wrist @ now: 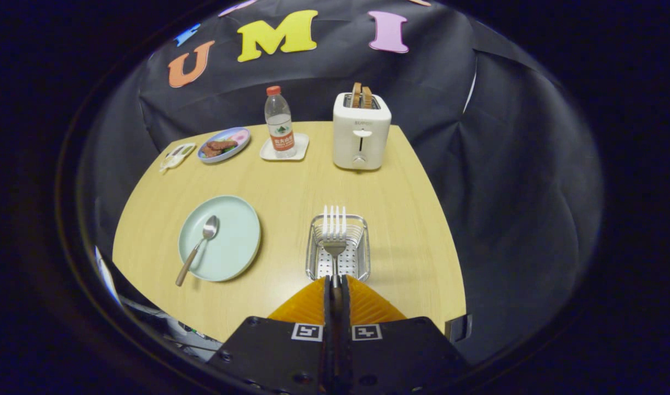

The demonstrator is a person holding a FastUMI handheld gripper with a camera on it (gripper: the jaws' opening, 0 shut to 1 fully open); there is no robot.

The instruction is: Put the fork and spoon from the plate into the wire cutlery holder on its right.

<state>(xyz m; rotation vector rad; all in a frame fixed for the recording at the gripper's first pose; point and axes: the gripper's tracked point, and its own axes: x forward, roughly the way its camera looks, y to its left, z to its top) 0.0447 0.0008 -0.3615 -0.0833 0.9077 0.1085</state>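
One utensil, the silver metal fork (pixel 334 230), was pinched by its handle in the gripper (pixel 335 288), tines forward over the wire cutlery holder (pixel 362 258) for dropping in; the wooden-handled spoon (pixel 199 247) lay on the pale green plate (pixel 236 241).

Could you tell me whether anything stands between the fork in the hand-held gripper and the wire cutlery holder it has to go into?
Nothing visible does. The hand-held gripper is shut on the fork, whose tines point over the wire cutlery holder just ahead of the fingers. The holder looks open-topped, with nothing seen inside.
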